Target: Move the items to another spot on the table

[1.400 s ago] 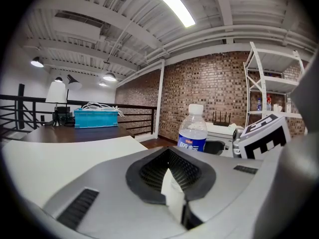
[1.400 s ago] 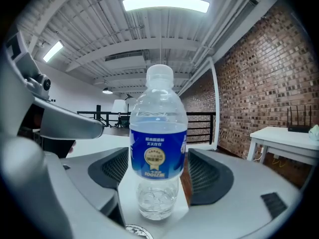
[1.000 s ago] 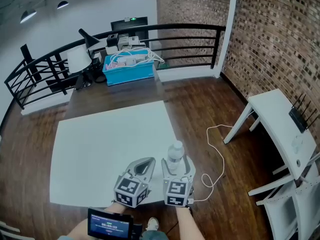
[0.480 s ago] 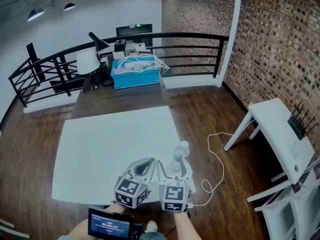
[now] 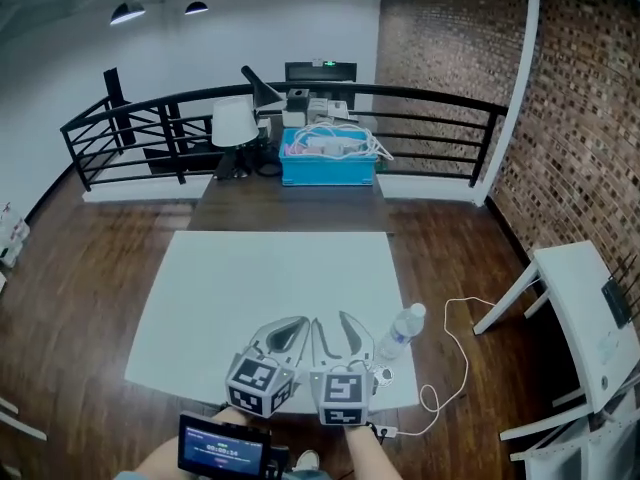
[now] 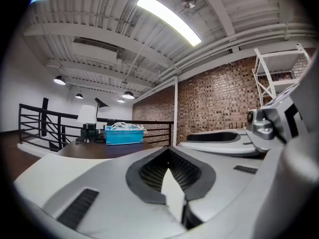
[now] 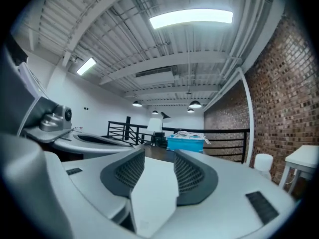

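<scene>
A clear plastic bottle [image 5: 400, 334] with a white cap stands on the white table [image 5: 260, 288] near its front right corner. My right gripper [image 5: 331, 321] hovers just left of the bottle, apart from it. Its jaws are closing with a gap still between them and nothing in that gap. In the right gripper view [image 7: 159, 158] only the tabletop shows between the pads, and the bottle's cap [image 7: 263, 162] peeks past the right jaw. My left gripper [image 5: 297, 323] is beside it at the front edge, shut and empty, its tips meeting in the left gripper view [image 6: 169, 152].
A dark table [image 5: 290, 206] behind the white one carries a blue bin of cables [image 5: 328, 163] and a white lamp [image 5: 232, 123]. A black railing [image 5: 150, 118] runs behind. A white cable [image 5: 455, 343] lies on the wood floor, and another white table [image 5: 590, 313] stands at the right.
My right gripper has let go of the bottle and moved left off it. The bottle now stands alone to its right. The jaws have narrowed.
</scene>
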A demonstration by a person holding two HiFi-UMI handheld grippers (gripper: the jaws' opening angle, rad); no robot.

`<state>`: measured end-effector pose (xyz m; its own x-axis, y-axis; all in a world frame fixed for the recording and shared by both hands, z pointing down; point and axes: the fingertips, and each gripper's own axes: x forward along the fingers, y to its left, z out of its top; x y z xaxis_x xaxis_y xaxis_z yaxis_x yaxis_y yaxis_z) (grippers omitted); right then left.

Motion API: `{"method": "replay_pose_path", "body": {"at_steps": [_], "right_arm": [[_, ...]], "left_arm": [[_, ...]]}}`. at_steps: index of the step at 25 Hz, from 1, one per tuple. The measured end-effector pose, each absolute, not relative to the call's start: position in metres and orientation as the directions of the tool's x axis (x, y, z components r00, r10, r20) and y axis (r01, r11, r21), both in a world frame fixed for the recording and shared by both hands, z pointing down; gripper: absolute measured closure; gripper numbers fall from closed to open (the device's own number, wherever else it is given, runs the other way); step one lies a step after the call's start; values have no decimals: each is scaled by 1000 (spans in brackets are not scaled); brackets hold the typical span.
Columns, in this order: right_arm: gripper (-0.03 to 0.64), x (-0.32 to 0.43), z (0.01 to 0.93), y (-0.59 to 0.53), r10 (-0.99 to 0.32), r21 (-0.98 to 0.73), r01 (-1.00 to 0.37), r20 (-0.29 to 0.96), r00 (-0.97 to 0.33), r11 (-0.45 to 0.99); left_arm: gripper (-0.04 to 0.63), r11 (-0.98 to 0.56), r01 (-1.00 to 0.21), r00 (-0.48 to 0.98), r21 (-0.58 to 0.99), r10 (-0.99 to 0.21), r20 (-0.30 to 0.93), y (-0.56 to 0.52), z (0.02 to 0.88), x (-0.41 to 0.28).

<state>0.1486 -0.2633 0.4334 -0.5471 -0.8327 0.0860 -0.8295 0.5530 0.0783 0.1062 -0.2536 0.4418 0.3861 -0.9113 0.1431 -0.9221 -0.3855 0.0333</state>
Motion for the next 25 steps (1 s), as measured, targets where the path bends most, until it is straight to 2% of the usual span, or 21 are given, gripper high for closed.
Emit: {"method": "replay_pose_path", "body": {"at_steps": [5, 9, 13, 25], "right_arm": [[483, 105, 423, -255, -783, 79, -779, 73, -618, 622], [574, 78, 414, -248, -748, 85, -744, 65, -660, 663], [615, 55, 405, -241, -715, 77, -711, 54, -697, 699], [615, 32, 405, -234, -688, 71, -684, 64, -723, 726]], "left_arm": [[578, -327, -945, 328, 27, -937, 119, -244, 432, 67], [578, -297, -955, 298, 25, -948, 109, -234, 425, 43], [578, -260, -965, 261, 23, -961, 94, -228, 416, 22], [578, -226, -974, 227, 21, -970, 84, -218, 410, 2]]}}
